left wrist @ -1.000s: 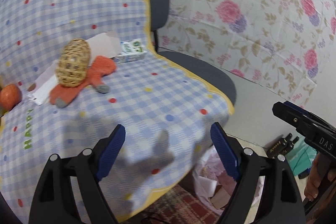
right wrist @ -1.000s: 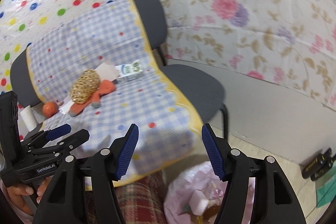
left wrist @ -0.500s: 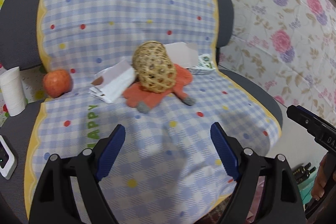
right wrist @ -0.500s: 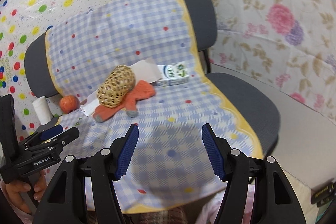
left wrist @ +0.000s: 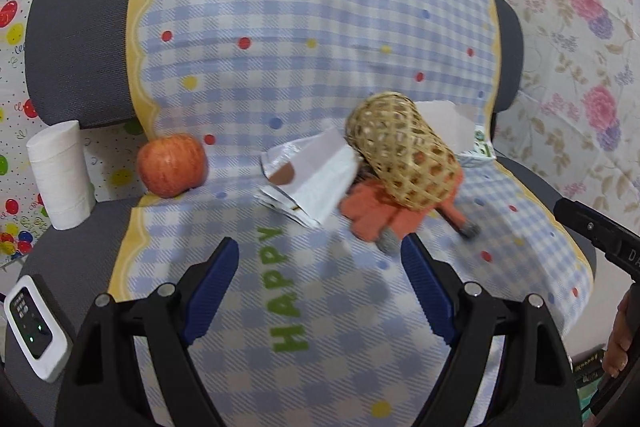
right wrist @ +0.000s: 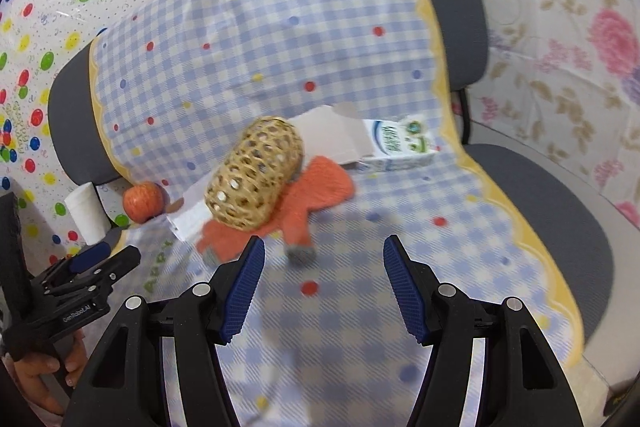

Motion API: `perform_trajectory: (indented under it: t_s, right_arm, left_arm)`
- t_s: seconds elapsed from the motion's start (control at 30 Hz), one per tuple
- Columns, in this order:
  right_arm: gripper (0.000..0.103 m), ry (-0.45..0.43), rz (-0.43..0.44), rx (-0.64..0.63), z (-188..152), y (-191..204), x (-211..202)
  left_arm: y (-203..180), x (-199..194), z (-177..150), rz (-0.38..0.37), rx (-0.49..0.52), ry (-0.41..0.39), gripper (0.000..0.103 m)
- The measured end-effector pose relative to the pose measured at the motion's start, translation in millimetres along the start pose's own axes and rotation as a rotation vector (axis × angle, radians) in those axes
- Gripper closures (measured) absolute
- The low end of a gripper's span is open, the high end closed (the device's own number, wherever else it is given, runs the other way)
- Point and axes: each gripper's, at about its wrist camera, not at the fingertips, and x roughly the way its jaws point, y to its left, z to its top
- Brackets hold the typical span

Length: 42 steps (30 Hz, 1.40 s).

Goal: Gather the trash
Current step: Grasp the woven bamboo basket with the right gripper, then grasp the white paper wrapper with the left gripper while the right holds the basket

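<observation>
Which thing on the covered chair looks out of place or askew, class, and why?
The woven basket lies tipped on its side on top of an orange glove, not upright. Behind it a milk carton also lies flat, with a torn cardboard piece against it.

A grey chair (left wrist: 72, 27) carries it all, draped in a blue checked cloth (left wrist: 280, 27). On the cloth sit an apple (left wrist: 172, 165), a white wrapper (left wrist: 312, 183), an orange glove (right wrist: 316, 191) under a wicker basket (right wrist: 256, 173), and a carton (right wrist: 400, 145). A paper roll (left wrist: 60, 175) and a white device (left wrist: 34, 327) rest on bare seat.
</observation>
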Motion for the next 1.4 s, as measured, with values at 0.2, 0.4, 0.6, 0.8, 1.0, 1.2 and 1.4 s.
perform_trajectory:
  t_s: [0.2, 0.4, 0.6, 0.8, 1.0, 1.2, 1.4]
  right_arm:
    - [0.04, 0.012, 0.06, -0.037, 23, 30, 34]
    - [0.038, 0.052, 0.088, -0.07, 45, 59, 76]
    - [0.038, 0.112, 0.055, -0.062, 62, 73, 121]
    - [0.03, 0.183, 0.065, -0.018, 61, 72, 144]
    - [0.033, 0.219, 0.104, -0.008, 57, 70, 143]
    - [0.04, 0.031, 0.034, -0.095, 60, 73, 96]
    - [0.04, -0.041, 0.003, -0.126, 55, 64, 68]
  left_arm:
    - [10, 13, 17, 0.048, 0.004, -0.011, 0.022]
    - [20, 30, 24, 0.061, 0.007, 0.005, 0.022]
    - [30, 43, 26, 0.054, -0.014, 0.032, 0.022]
    - [38, 50, 28, 0.05, -0.032, 0.047, 0.022]
    - [38, 59, 27, 0.044, -0.033, 0.078, 0.022]
    - [41, 72, 30, 0.043, -0.041, 0.101, 0.023]
    - [42, 101, 40, 0.015, -0.064, 0.155, 0.034]
